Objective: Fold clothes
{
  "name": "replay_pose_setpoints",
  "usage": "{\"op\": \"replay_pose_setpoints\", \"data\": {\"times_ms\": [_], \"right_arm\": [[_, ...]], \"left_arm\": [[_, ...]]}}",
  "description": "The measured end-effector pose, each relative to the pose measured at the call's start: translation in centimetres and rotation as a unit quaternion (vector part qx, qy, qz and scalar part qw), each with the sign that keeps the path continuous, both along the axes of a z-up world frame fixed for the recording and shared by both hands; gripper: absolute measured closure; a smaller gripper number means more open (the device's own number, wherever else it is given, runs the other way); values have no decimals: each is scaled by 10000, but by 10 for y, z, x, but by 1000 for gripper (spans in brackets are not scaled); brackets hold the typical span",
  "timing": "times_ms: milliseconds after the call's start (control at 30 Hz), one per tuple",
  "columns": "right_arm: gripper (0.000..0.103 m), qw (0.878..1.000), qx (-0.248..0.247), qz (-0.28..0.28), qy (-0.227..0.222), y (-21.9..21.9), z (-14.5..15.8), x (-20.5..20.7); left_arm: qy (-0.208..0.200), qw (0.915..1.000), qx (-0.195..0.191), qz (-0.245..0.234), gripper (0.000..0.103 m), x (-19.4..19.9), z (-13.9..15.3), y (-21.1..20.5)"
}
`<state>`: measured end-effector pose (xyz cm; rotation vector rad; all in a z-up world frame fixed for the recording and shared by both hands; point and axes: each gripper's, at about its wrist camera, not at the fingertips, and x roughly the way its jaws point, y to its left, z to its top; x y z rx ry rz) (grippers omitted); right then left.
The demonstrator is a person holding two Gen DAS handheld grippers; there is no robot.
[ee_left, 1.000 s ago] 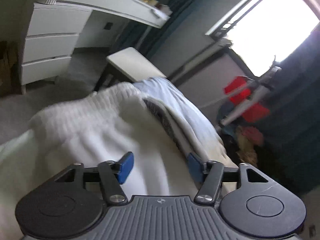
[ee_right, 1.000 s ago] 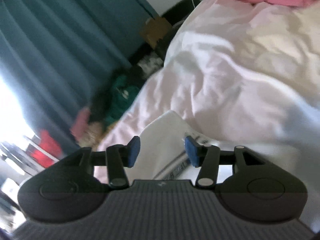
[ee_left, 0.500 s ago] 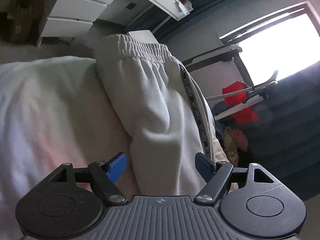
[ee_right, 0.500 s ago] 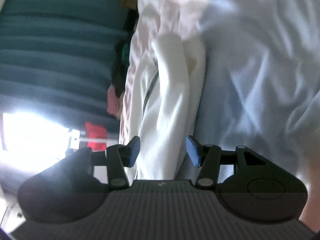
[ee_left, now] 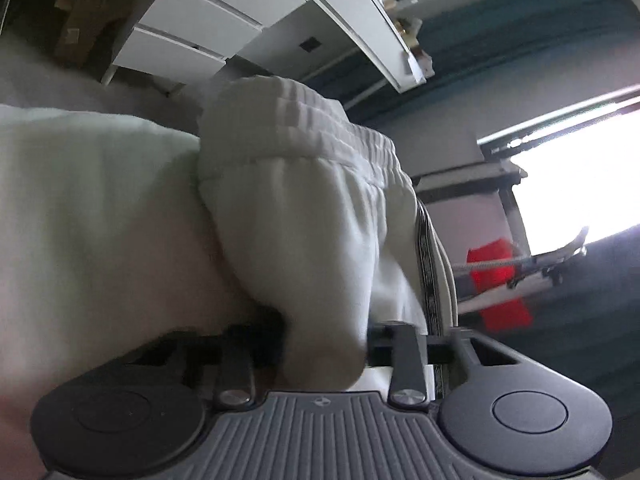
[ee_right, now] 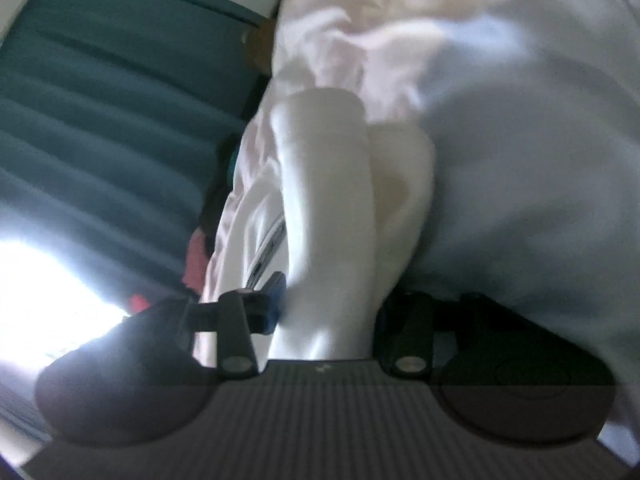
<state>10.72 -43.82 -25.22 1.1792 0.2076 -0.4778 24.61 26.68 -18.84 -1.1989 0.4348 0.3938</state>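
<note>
White sweatpants (ee_left: pixel 320 216) with a ribbed elastic waistband and a black patterned side stripe (ee_left: pixel 426 264) lie on the white bedding (ee_left: pixel 80 220). My left gripper (ee_left: pixel 324 344) is shut on a fold of the sweatpants; the cloth bunches between the jaws and hides the blue pads. In the right wrist view my right gripper (ee_right: pixel 328 308) is shut on another thick fold of the sweatpants (ee_right: pixel 332 200), with one blue pad (ee_right: pixel 276 296) showing at the left.
A white desk with drawers (ee_left: pixel 208 28) stands beyond the bed. A bright window (ee_left: pixel 576 196) and a drying rack with a red item (ee_left: pixel 500 284) are at the right. Teal curtains (ee_right: pixel 100 120) hang left of the bed (ee_right: pixel 540 160).
Both grippers pushed forward onto the sweatpants and closed on folds of them; half a second ago both were open with the cloth between the pads.
</note>
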Motion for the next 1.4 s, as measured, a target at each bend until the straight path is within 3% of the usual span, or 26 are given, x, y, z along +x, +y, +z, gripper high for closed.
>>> {"op": "replay_pose_setpoints", "data": {"times_ms": [33, 67, 100, 267, 433, 600, 800, 933, 1033, 1067, 1133, 1333, 1400], "right_arm": [[67, 9999, -114, -48, 89, -1, 1, 4], [81, 9998, -126, -55, 154, -3, 1, 6], [85, 9997, -101, -57, 199, -6, 1, 7], [90, 10000, -22, 64, -13, -9, 16, -12], [91, 9992, 237, 250, -197, -17, 37, -59], [91, 9981, 464, 204, -347, -22, 56, -114], [91, 9983, 399, 305, 292, -29, 48, -150], [91, 9943, 641, 362, 769, -36, 26, -150], [89, 9932, 869, 319, 703, -37, 18, -154], [89, 9930, 905, 324, 686, -38, 17, -155], [88, 9923, 1011, 330, 638, -40, 15, -155], [80, 9867, 1526, 492, 275, -46, 2, -159], [53, 9841, 1569, 837, -7, -48, 1, -150]], "left_arm": [[-44, 10000, -31, 42, 84, -2, 0, 2], [-89, 9999, -64, 84, 87, -4, 1, 4], [-141, 9998, -100, 123, 89, -8, 6, 5], [-637, 9977, 223, -95, 93, -54, 59, 8], [-651, 9959, 535, -323, 93, -109, 85, 16], [-365, 9989, 124, -279, 93, -168, 80, 37], [331, 9982, 35, -498, 90, -192, 63, 47], [647, 9973, 54, -351, 82, -208, 58, 52], [901, 9956, 150, -219, 67, -221, 56, 54], [1057, 9936, 359, -198, 57, -224, 61, 51], [1259, 9890, 711, -302, 47, -229, 72, 47], [1376, 9674, 2042, -588, 29, -239, 124, 13], [1236, 9595, 2430, -714, 24, -233, 140, -8]]}}
